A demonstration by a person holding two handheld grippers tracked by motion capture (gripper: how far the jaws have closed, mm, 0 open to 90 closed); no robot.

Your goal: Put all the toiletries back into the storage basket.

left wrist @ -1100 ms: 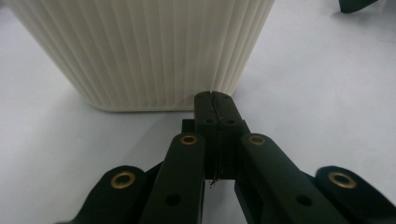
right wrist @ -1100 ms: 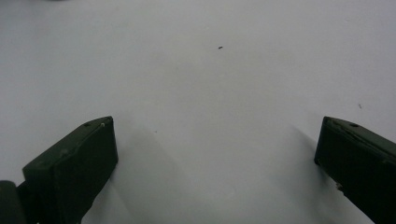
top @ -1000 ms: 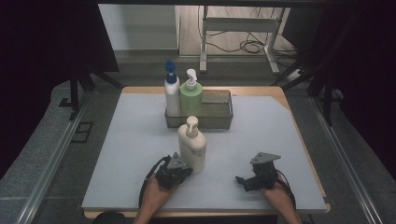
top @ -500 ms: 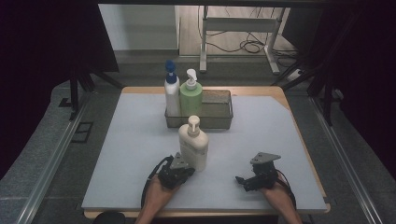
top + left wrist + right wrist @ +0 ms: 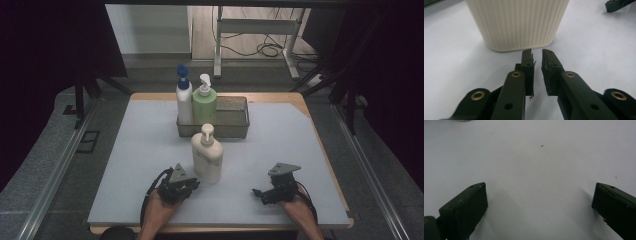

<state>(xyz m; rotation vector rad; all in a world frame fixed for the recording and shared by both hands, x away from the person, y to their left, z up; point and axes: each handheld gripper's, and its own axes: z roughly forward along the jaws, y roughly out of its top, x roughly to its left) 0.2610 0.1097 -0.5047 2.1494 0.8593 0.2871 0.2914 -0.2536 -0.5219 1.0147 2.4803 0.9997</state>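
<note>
The cream pump bottle (image 5: pixel 207 157) stands upright just in front of the tray (image 5: pixel 235 119), where the left gripper (image 5: pixel 189 186) has backed off beside it, jaws just parting and empty, so it looks released; the right gripper (image 5: pixel 261 194) stays wide open.

Cream bottle (image 5: pixel 517 23), top cut off

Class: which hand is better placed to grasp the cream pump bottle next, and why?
Left. The left gripper points at the cream pump bottle from close by, jaws slightly apart with nothing between them. The right gripper sits farther away, jaws wide over bare table.
</note>
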